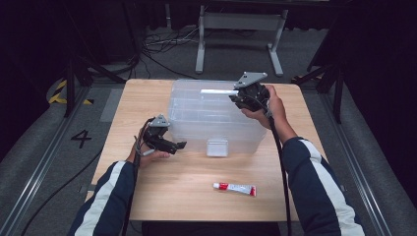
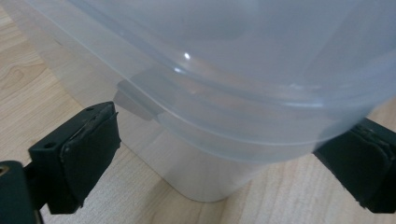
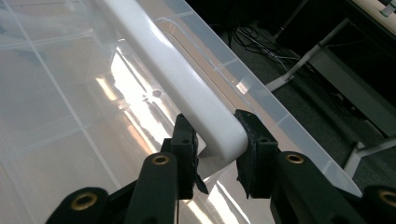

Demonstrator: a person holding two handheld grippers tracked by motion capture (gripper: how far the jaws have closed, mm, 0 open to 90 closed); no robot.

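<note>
A clear plastic storage box with its lid on stands at the middle of the wooden table. My right gripper is at the lid's far right and is shut on the white handle. In the right gripper view its pads clamp the end of that white handle from both sides, right gripper. My left gripper is low by the box's front left corner and open. In the left gripper view the box's rounded corner lies between the wide jaws of the left gripper, with the pads clear of it.
A red and white tube lies on the table in front of the box. A white latch hangs on the box's front wall. Cables and a white stand's legs are on the floor beyond the table.
</note>
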